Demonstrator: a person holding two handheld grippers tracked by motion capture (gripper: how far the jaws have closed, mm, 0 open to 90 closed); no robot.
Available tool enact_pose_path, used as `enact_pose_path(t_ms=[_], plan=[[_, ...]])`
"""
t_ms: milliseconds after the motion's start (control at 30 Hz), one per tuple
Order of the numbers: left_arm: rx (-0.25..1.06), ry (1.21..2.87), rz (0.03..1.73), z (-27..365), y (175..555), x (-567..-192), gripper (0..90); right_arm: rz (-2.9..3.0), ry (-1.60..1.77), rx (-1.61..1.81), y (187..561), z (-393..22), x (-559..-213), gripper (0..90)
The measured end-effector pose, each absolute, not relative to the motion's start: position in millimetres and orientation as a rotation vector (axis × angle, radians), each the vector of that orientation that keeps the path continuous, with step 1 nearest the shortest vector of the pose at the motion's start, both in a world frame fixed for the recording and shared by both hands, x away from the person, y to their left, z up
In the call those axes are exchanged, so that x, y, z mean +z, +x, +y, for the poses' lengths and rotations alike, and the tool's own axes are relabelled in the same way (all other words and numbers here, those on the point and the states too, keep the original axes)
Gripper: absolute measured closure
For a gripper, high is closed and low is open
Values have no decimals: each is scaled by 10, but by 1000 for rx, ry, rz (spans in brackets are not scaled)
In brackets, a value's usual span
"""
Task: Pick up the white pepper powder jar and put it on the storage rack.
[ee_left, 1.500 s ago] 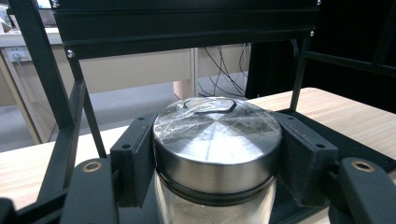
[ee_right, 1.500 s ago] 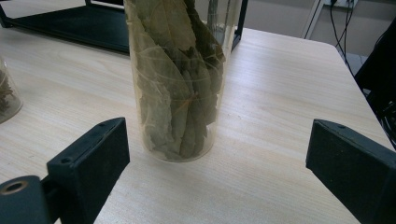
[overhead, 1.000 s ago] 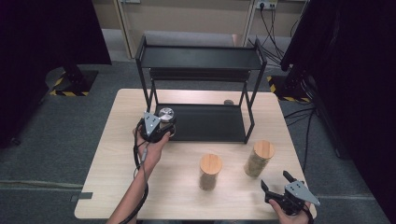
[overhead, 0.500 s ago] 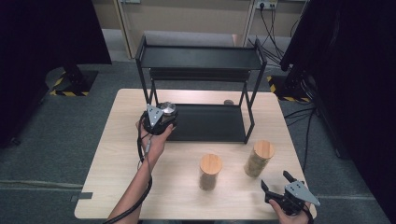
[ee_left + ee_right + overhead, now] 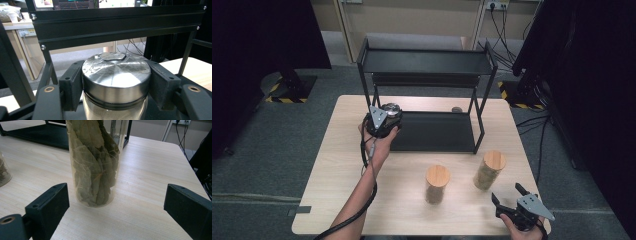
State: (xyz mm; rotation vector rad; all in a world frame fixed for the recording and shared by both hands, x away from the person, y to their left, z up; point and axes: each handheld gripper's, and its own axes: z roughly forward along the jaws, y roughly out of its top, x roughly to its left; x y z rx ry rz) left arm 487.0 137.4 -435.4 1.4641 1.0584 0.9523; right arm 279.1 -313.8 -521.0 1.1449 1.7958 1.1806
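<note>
My left gripper (image 5: 387,116) is shut on a glass jar with a round metal lid (image 5: 116,75); its two black pads press the jar's sides just under the lid. In the high view this jar (image 5: 391,110) hangs at the left front corner of the black two-tier rack (image 5: 427,62), over the lower shelf's edge. My right gripper (image 5: 508,196) rests open near the table's front right corner. Straight ahead of its spread jaws stands a tall clear jar of dried leaves (image 5: 93,162), not touched; it has a wooden lid (image 5: 494,160).
A second wooden-lidded jar (image 5: 437,183) stands in the middle front of the wooden table (image 5: 347,150). A small round object (image 5: 456,109) lies behind the rack's lower shelf (image 5: 437,132). Cables and dark stands surround the table on the floor.
My left hand has carried the metal-lidded jar away from me and slightly right, toward the rack's lower shelf. The right gripper has stayed where it was.
</note>
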Motion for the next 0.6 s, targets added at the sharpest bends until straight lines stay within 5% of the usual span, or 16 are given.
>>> enact_pose_path(t_ms=[600], plan=[[988,1467,1080,1330,5073,-4365,346,1797,1144,1180,2792,-3136,-5210,63]])
